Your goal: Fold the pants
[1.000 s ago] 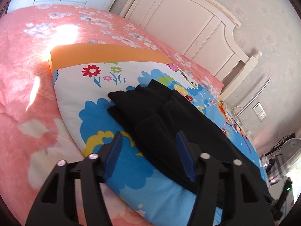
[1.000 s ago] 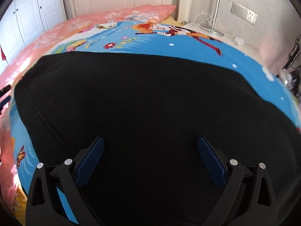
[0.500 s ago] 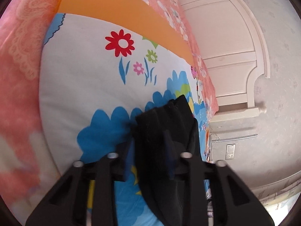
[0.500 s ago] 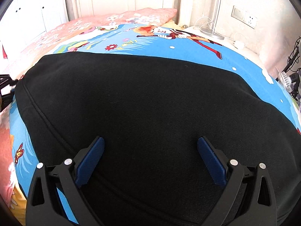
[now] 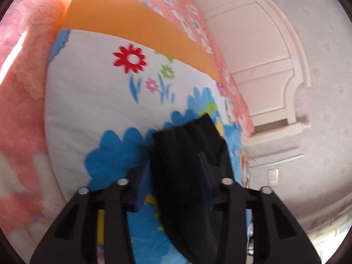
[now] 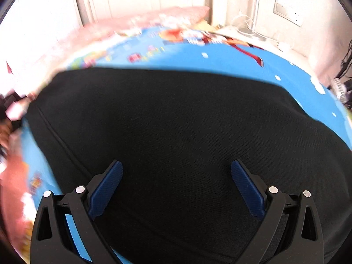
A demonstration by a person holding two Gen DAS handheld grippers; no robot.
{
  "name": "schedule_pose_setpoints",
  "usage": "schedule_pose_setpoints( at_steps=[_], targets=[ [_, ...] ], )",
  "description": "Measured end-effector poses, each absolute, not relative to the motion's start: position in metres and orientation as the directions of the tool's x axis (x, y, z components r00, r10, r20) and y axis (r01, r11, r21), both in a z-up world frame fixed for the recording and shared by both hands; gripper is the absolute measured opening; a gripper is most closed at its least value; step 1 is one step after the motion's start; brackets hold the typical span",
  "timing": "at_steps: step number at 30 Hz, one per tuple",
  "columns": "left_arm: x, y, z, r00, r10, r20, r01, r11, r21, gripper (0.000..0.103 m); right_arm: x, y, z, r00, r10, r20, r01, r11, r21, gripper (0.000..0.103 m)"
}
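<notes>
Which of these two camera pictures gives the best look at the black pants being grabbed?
The left wrist view: the left gripper is shut on a bunched end of the black pants. The right wrist view shows only their broad flat cloth under the open right gripper.

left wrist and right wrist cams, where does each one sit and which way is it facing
Left wrist: sits on the left gripper, looking along its fingers over the flowered blanket toward the headboard; its jaws are clamped on a bunched end of the black pants.
Right wrist: sits on the right gripper, low over the flat pants, facing the wall outlet; its jaws stand wide apart.
Shared: the same pants and blanket.
</notes>
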State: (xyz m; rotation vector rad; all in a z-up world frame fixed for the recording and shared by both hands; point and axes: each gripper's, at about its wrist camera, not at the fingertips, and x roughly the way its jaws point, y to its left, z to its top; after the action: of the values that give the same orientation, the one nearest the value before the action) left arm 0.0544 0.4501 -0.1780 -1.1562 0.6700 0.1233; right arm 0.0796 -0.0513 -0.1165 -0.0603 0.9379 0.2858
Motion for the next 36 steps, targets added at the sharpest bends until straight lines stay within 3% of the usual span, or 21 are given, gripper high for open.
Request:
schedule_pose_setpoints(
  at_steps=[6,13,17,20,24,25,29,32,36],
  targets=[
    [0.062,0.443,-0.179,0.775,-0.305,-0.553,-0.399,0.441,-0.804,0.044,0.133,-0.004,-0.08,0.585,0.247,-0.773,-0.355,0.934,0.029,0.096],
    [0.071,0.446,-0.185,0.773,-0.317,-0.55,-0.408,0.417,-0.813,0.036,0.214,0.086,-0.11,0.492,0.271,-0.827,-0.421,0.906,0.047,0.096],
    [0.071,0.449,-0.187,0.766,-0.327,-0.553,-0.411,0.411,-0.813,0.034,0.237,0.113,-0.132,0.528,0.154,-0.835,-0.397,0.914,-0.082,0.095],
    [0.072,0.45,-0.188,0.762,-0.337,-0.553,-0.408,0.414,-0.814,0.031,0.24,0.108,-0.136,0.526,0.164,-0.834,-0.374,0.926,-0.054,0.094],
    [0.071,0.452,-0.19,0.764,-0.341,-0.547,-0.403,0.41,-0.818,0.018,0.236,0.106,-0.138,0.572,0.161,-0.804,-0.37,0.926,-0.078,0.098],
    [0.069,0.452,-0.19,0.768,-0.339,-0.543,-0.402,0.405,-0.821,0.013,0.237,0.106,-0.137,0.57,0.165,-0.805,-0.37,0.926,-0.072,0.098],
    [0.063,0.446,-0.17,0.782,-0.297,-0.548,-0.388,0.457,-0.8,0.011,0.232,0.087,-0.122,0.559,0.172,-0.811,-0.319,0.948,-0.018,0.099],
    [0.062,0.436,-0.146,0.776,-0.258,-0.575,-0.383,0.532,-0.755,0.011,0.204,0.035,-0.096,0.562,0.275,-0.78,-0.274,0.952,0.137,0.099],
    [0.066,0.397,-0.093,0.751,-0.119,-0.65,-0.377,0.731,-0.569,0.011,0.168,-0.038,-0.088,0.546,0.357,-0.758,-0.223,0.934,0.279,0.099]
  ],
)
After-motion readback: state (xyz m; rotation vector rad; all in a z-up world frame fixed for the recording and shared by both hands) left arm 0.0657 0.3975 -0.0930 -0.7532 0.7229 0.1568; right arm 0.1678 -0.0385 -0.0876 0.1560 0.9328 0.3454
